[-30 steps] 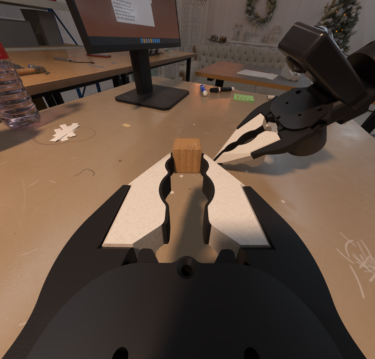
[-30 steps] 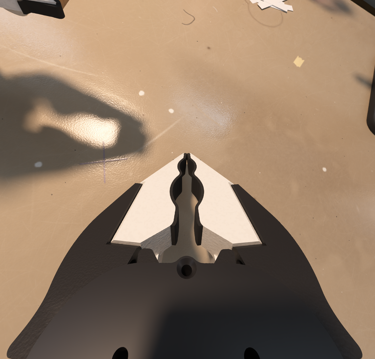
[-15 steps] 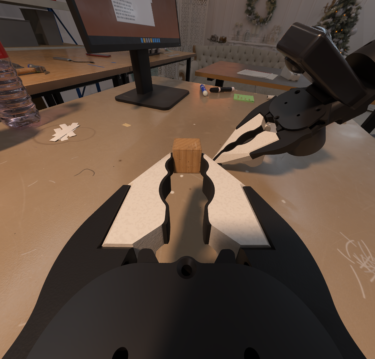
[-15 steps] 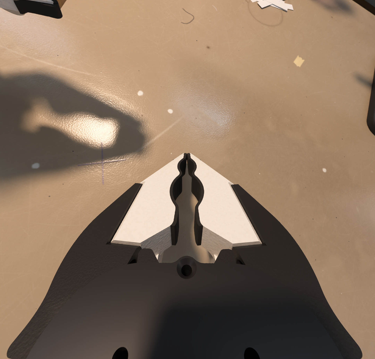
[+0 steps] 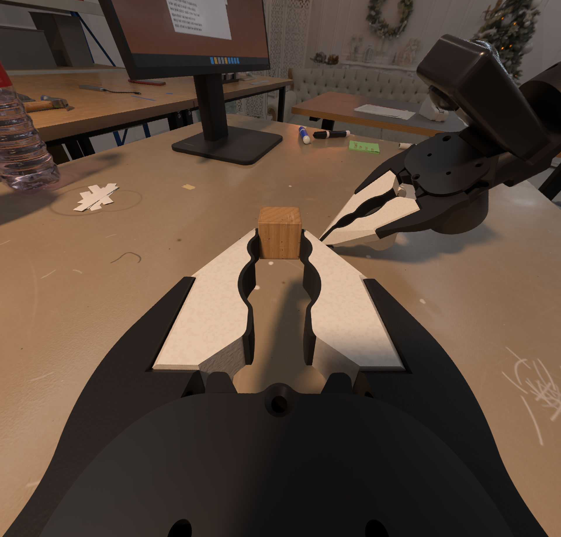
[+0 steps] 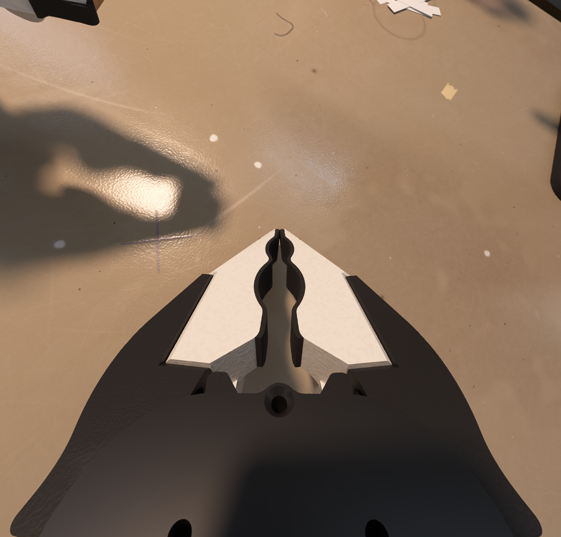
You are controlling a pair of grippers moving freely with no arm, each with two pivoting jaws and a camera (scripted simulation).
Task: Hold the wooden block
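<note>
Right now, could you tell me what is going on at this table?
The left gripper has its fingertips closed on the two sides of a small wooden block, gripping it just above the tan table. The right gripper is shut and empty, pointing down at bare tabletop beside the block. A monitor, two markers and a plastic bottle stand farther back, untouched.

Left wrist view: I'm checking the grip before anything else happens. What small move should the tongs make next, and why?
Probably none beyond keeping the squeeze. The left tongs already clamp the small light-brown wooden cube between both tips, seemingly just above the scuffed tan tabletop. The right tongs sit shut beside it, not touching, so they could stay put.
</note>
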